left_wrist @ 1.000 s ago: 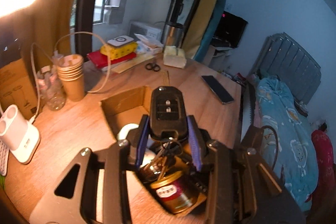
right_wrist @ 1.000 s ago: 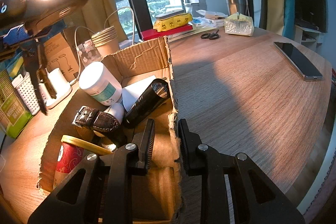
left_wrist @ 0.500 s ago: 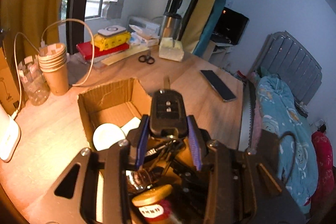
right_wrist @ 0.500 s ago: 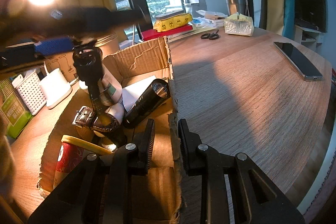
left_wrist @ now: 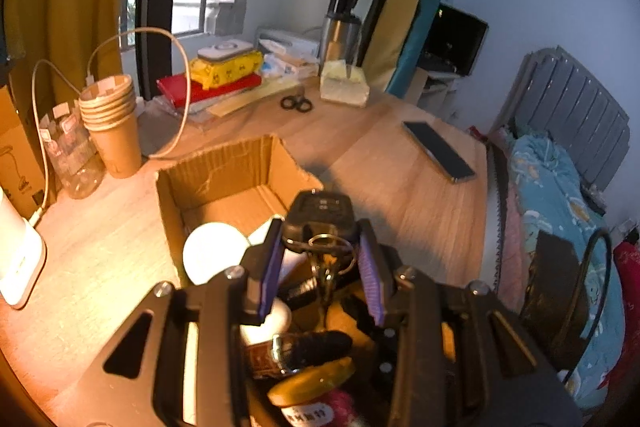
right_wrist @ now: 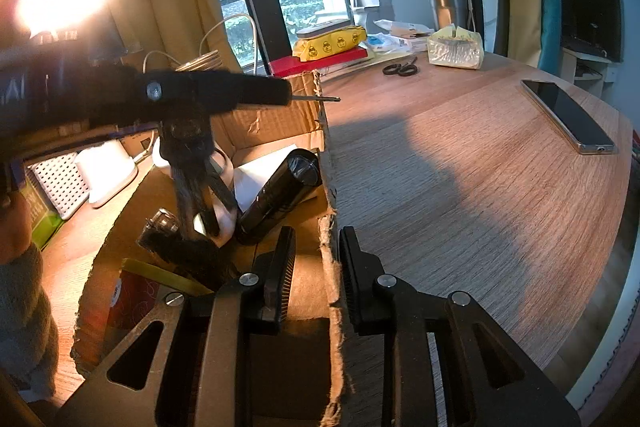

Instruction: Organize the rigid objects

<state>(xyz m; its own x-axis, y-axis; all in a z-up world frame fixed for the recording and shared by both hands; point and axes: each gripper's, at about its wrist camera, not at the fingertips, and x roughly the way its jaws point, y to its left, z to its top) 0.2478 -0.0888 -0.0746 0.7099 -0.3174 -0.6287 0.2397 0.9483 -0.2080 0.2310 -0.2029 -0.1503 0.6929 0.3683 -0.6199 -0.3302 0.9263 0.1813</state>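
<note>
My left gripper [left_wrist: 320, 267] is shut on a black car key fob [left_wrist: 320, 215] with a key ring and keys hanging below it, held over the open cardboard box [left_wrist: 224, 163]. The box holds a white-lidded jar [left_wrist: 214, 251], a black flashlight [right_wrist: 280, 195], a brown watch [left_wrist: 296, 351] and a red jar with a yellow lid [left_wrist: 312, 399]. In the right wrist view the left gripper with the fob [right_wrist: 192, 95] hangs above the box. My right gripper [right_wrist: 316, 267] is closed on the box's right wall [right_wrist: 330, 267].
The wooden table [right_wrist: 460, 187] carries a phone [right_wrist: 568, 115], scissors [right_wrist: 400, 69], a tissue pack [right_wrist: 456, 47], a red book with a yellow pack [right_wrist: 332, 43], stacked paper cups [left_wrist: 112, 119], a white charger [left_wrist: 16, 255] and a steel flask [right_wrist: 446, 3]. A bed [left_wrist: 560, 195] lies to the right.
My left gripper has carried the key fob from the left side to over the box, lower toward its contents. My right gripper has stayed on the box wall.
</note>
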